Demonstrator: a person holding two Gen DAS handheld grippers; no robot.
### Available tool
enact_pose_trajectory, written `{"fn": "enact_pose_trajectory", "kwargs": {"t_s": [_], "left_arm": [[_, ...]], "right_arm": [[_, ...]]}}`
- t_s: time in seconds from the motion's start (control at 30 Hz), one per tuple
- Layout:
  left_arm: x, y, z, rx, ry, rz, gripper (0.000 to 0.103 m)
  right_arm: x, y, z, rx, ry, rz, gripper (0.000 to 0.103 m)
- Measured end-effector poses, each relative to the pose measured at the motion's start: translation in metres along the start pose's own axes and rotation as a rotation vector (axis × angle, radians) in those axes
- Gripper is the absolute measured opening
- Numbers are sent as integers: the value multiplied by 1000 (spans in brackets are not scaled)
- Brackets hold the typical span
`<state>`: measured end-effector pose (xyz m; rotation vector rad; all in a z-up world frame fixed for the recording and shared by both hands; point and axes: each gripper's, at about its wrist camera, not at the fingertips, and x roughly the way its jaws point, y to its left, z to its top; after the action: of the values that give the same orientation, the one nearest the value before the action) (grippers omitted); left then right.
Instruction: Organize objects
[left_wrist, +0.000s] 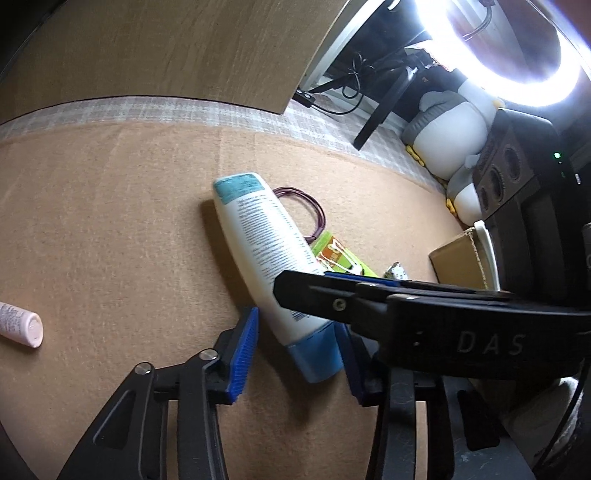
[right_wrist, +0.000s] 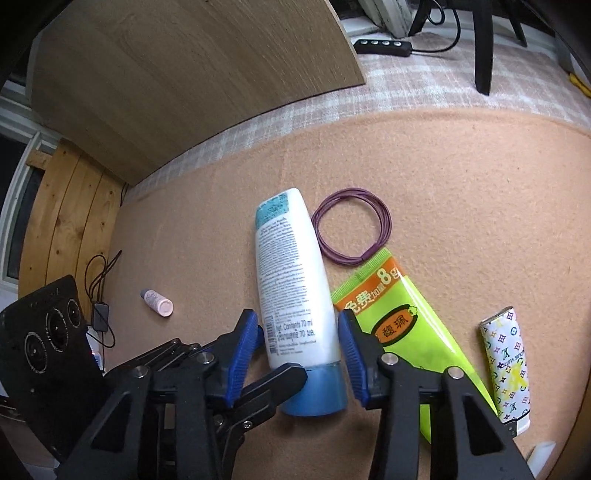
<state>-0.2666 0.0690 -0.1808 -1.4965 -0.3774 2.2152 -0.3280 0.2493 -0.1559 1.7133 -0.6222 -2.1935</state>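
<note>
White bottle (right_wrist: 291, 280) lies centre frame on the tan mat (right_wrist: 461, 177), blue cap toward camera. Both the right gripper (right_wrist: 301, 354) and left gripper (left_wrist: 295, 354) are spread apart, straddling its cap end. Likely light, smooth, slippery plastic; best gripped across the lower body above the cap.

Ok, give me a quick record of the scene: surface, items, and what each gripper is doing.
surface: tan mat
bottle: white bottle with blue cap, lying flat
left gripper: left gripper open, jaws either side of the cap end
right gripper: right gripper open, jaws either side of the same bottle near its cap
beside bottle: purple cord loop, green tube
far right: patterned case
far left: small pink bottle, lying apart
</note>
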Motion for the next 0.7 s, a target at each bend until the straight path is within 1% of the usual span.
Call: {"fn": "enact_pose_trajectory", "kwargs": {"t_s": [0.1,0.3,0.47,0.7], "left_arm": [[-1,0,-1,2,0,4,44],[-7,-5,-13,18,8,12,44],[-18,-6,-40,21,14,3,44],[-37,-15,-85,46,26,20,44]], "right_arm": [[0,-2,-3,8,7,-3,37],[-1,-1,-17,23,4,11,36],[-5,7,-42,5,3,4,36],[-11,20,-88,14,-7,9,36]]}}
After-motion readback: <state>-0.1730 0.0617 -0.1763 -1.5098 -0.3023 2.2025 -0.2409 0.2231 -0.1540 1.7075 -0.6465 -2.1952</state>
